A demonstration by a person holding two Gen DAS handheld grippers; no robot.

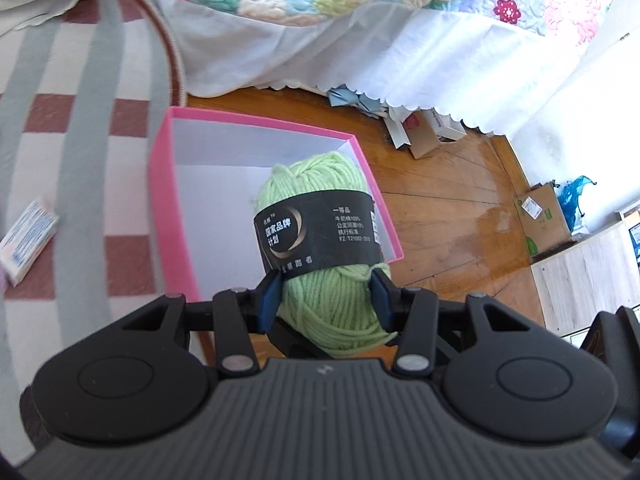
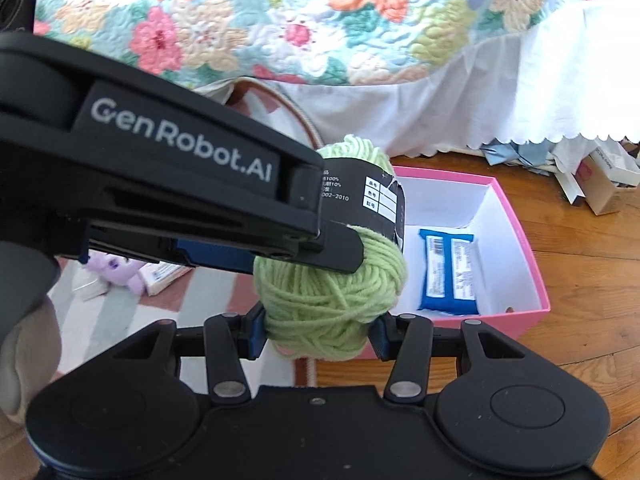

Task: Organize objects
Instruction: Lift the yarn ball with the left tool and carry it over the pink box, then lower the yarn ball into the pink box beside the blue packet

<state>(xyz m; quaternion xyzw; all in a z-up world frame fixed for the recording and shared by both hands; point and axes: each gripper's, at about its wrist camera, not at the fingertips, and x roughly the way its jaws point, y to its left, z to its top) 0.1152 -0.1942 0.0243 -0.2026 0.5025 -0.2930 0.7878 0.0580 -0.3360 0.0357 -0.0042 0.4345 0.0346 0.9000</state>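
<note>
Home bedroom, floral quilt (image 2: 280,20) on bed, striped rug (image 1: 80,140), wooden floor (image 1: 440,200)

I see wood floor (image 1: 460,208) | striped rug (image 1: 72,128) on it | pink box (image 1: 160,208) at rug's edge | small carton (image 1: 28,236) on rug | cardboard box (image 1: 544,220) on bare boards
</note>
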